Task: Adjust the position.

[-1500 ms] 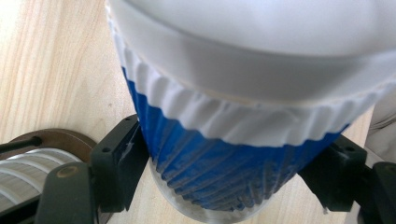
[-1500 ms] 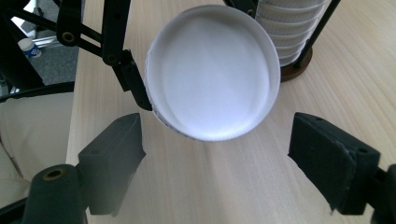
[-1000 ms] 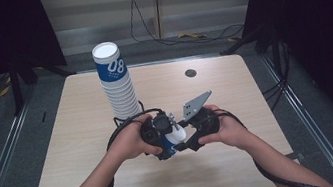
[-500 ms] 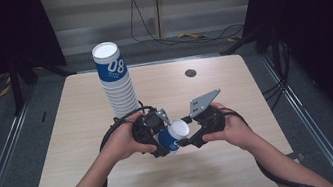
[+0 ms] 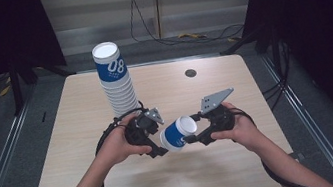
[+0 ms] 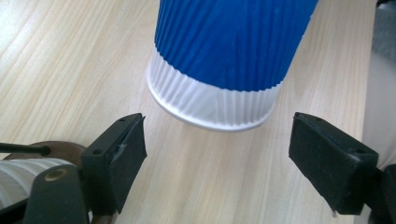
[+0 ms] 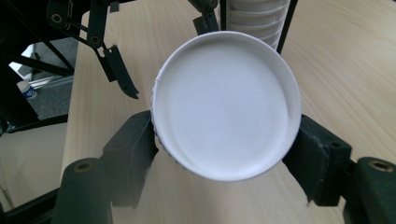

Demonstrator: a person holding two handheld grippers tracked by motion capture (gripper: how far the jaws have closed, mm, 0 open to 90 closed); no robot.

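Fingers on my left gripper (image 5: 157, 136) have just been opening and stand released, the cup's (image 5: 179, 133) base between the jaws in the left gripper view, untouched. Moving right, my right gripper (image 5: 191, 131) is clenched on that blue-and-white cup, held tilted above the table (image 5: 255, 89), near the cup stack (image 5: 117, 81).

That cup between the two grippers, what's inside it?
Nothing: in the right gripper view the cup faces the camera mouth-first, and its white inside is bare down to the bottom. The right gripper grips its rim. The outer wall is hidden there.
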